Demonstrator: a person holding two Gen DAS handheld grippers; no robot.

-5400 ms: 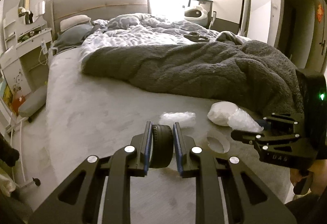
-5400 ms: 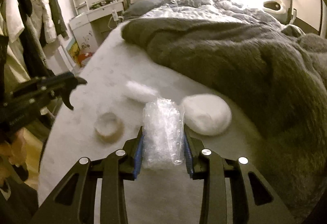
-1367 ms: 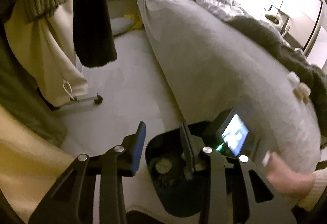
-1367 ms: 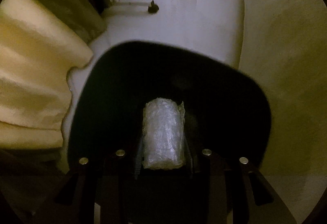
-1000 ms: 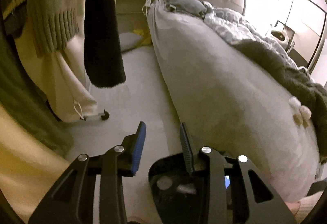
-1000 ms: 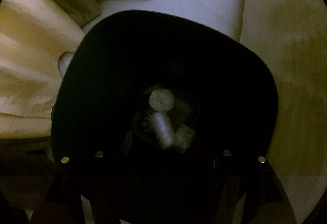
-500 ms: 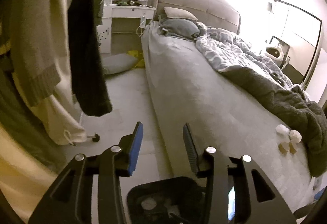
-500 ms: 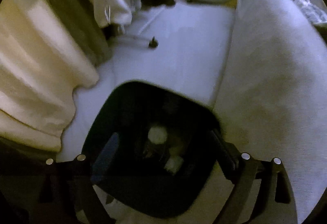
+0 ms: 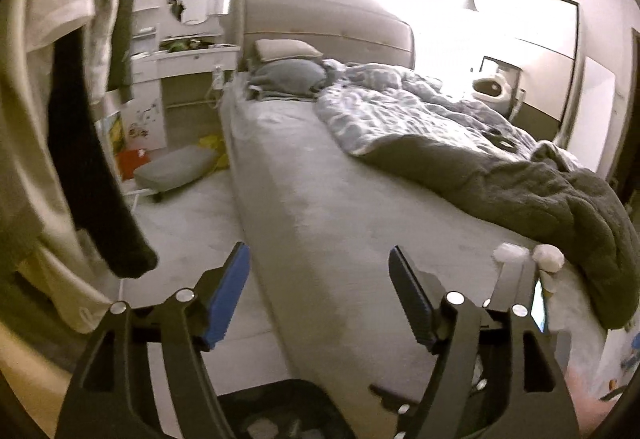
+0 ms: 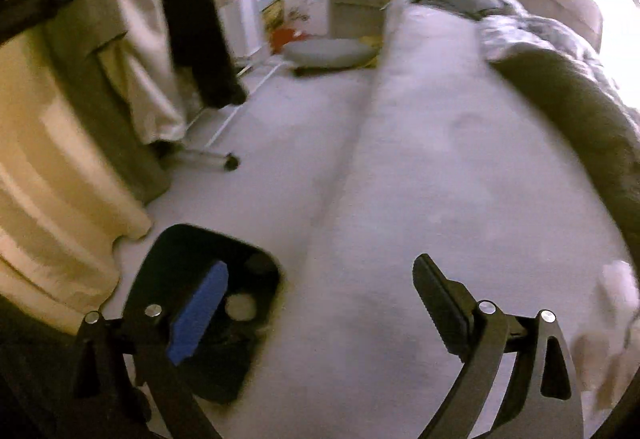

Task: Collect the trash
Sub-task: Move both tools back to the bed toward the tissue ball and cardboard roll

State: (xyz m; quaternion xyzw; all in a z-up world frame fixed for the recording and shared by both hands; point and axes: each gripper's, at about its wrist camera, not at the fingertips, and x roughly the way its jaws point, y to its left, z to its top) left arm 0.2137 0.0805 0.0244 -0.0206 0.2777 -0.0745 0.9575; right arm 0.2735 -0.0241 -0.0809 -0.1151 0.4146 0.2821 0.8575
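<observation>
— Both of our loads have gone since the earlier frames: the black roll and the bubble-wrap bundle are no longer between the pads. Our left gripper (image 9: 320, 293) and right gripper (image 10: 320, 303) each stand spread wide with nothing between them.

— And the black plastic trash bin (image 10: 160, 259)?

— Lower left of the right view, on the floor against the grey-sheeted bed (image 10: 440, 179), with pale scraps inside. What's left is the white crumpled wads (image 9: 528, 257) at the right edge of the left view, on the sheet beside the dark grey fuzzy blanket (image 9: 540, 195).

— We should come in low over the sheet and close on one wad, clear of the blanket pile.

— Only the left view shows the wads sharply; the right view blurs them but shows the bin's opening.
</observation>
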